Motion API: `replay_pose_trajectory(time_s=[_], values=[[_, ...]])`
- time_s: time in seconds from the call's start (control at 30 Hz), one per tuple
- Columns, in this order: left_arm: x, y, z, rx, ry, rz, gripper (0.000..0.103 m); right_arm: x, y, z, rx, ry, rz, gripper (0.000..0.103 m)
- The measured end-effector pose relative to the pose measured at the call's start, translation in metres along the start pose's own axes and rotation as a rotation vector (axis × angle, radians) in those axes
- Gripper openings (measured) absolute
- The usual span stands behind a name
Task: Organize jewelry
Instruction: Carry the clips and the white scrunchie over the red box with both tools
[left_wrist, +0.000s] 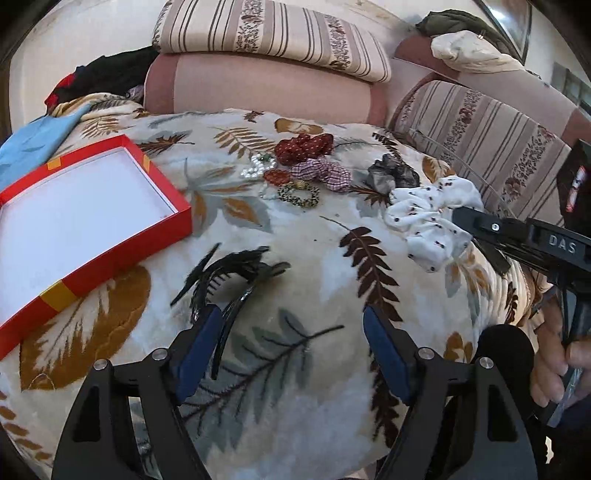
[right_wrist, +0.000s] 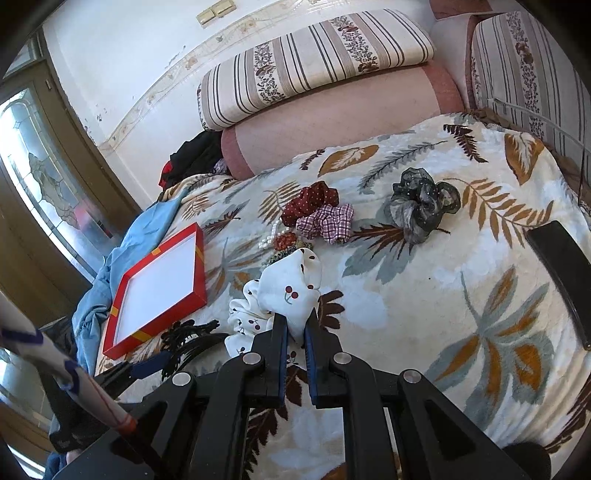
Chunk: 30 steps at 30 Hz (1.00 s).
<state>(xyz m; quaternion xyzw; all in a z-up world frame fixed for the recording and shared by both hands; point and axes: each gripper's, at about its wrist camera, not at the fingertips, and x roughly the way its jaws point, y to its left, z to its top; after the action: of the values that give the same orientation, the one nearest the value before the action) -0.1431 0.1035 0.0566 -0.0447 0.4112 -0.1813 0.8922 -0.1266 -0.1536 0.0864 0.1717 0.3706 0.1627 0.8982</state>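
Right tool (right_wrist: 295, 325): pinching white cherry-print scrunchie (right_wrist: 291, 291), lifted above the leaf-print blanket (right_wrist: 443, 295). Left tool (left_wrist: 291, 332): spread, empty, beside black hair claw (left_wrist: 236, 280). Advice: carry the scrunchie over the red box (left_wrist: 129, 243), release low inside.

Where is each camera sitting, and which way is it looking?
Left wrist view: sits on the left gripper, looking forward and down at the leaf blanket; its open blue-padded fingers show beside the black hair clip, and a hand shows at the right edge.
Right wrist view: sits on the right gripper, looking down over the blanket; its fingers pinch the white cherry scrunchie.
Both share: the red box, the scrunchie pile and the striped cushions.
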Motion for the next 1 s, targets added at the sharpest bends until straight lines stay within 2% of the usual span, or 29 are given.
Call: replay_pose_trajectory(time_s=[0.2,0.43,0.57,0.73,0.8,0.83,0.87,0.9,1.0], values=[[-0.011,0.025,0.006,-0.032,-0.035,0.06,0.078,0.001,-0.004,-0.001,0.008,0.004,-0.003,0.01],[0.004,0.059,0.008,-0.085,0.0,0.125,0.078,0.007,-0.001,-0.005,0.006,0.026,0.01,0.01],[0.017,0.065,0.006,-0.106,0.024,0.095,0.078,0.008,-0.001,-0.006,0.003,0.026,0.007,0.01],[0.032,0.05,0.007,-0.072,0.02,0.078,0.077,0.011,-0.002,-0.007,0.009,0.037,0.009,0.01],[0.035,0.043,0.008,-0.067,0.014,0.09,0.058,0.012,-0.001,-0.008,0.007,0.042,0.011,0.01],[0.037,0.041,0.008,-0.064,0.013,0.109,0.055,0.012,0.0,-0.008,0.005,0.044,0.011,0.01],[0.037,0.039,0.008,-0.061,0.011,0.117,0.043,0.012,0.0,-0.008,0.004,0.043,0.011,0.01],[0.037,0.038,0.007,-0.066,0.008,0.123,0.036,0.012,0.001,-0.008,0.003,0.042,0.011,0.01],[0.033,0.04,0.007,-0.094,0.0,0.127,0.035,0.009,0.001,-0.007,-0.001,0.036,0.011,0.01]])
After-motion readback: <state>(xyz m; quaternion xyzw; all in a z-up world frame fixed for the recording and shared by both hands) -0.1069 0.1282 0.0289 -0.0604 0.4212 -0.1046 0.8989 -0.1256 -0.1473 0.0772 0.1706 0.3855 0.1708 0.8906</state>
